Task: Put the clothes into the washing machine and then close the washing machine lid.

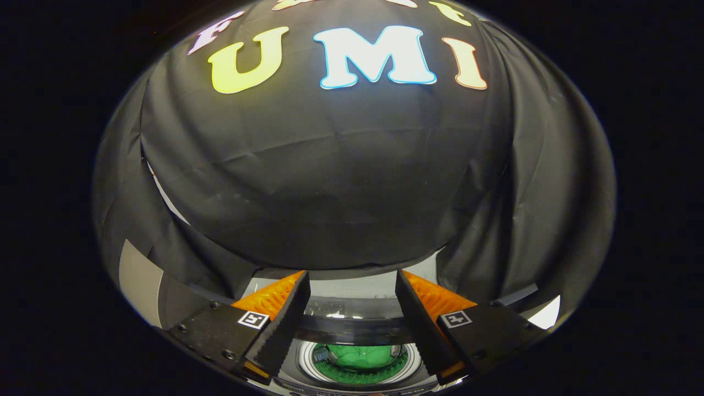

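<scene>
below the claw (pixel 352 286), between its two fingers: washing machine (pixel 357 330), seen from above, top open. round drum mouth with a pale ring around it, sitting low between the finger roots. inside the drum: green clothes (pixel 360 355), bunched in a heap, resting against the perforated drum wall, which glows green around the heap. above the drum mouth, a dark curved band of the machine's rim running from one finger to the other, with something small and shiny on it, too blurred to make out. beyond that band, a pale grey flat surface, likely the raised lid or the back panel; cannot tell which.

claw spread wide, fingers (pixel 286 319) well apart, nothing between them, nothing touched. both fingers pointing forward and up toward the booth wall, tips reaching just past the pale grey surface. ribbed inner pads facing each other across the gap. square marker tags (pixel 253 319) on the upper face of each finger body, one per side.

ahead of the fingertips and beyond: black cloth wall (pixel 330 176), creased, hanging in folds at both sides, its lower hem ending just behind the machine. pale patches of bare background at the lower left and lower right, where the cloth falls short.

clothes well below the fingertips, apart from both fingers, already inside the drum. lid state itself not clear; drum mouth uncovered.
</scene>
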`<state>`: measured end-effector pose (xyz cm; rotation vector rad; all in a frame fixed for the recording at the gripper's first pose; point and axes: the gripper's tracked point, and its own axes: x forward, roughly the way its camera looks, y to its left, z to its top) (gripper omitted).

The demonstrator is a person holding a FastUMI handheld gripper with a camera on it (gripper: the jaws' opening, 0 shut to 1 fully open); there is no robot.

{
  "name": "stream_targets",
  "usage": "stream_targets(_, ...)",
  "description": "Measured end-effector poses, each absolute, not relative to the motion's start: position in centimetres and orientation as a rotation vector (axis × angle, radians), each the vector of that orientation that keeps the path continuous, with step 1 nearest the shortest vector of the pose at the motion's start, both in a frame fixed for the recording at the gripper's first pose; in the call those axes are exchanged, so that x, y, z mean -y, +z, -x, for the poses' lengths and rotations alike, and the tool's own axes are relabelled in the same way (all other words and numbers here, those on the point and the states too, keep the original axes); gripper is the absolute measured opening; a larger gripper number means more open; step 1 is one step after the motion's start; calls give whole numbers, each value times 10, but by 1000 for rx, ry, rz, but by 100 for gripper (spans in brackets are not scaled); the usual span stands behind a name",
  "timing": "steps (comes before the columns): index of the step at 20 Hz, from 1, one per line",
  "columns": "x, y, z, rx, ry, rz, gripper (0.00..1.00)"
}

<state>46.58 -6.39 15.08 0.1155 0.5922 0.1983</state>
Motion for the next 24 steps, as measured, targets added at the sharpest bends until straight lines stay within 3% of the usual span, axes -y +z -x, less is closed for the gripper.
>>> stream_targets(24, 67, 144, -415, -392, 188, -104, 98)
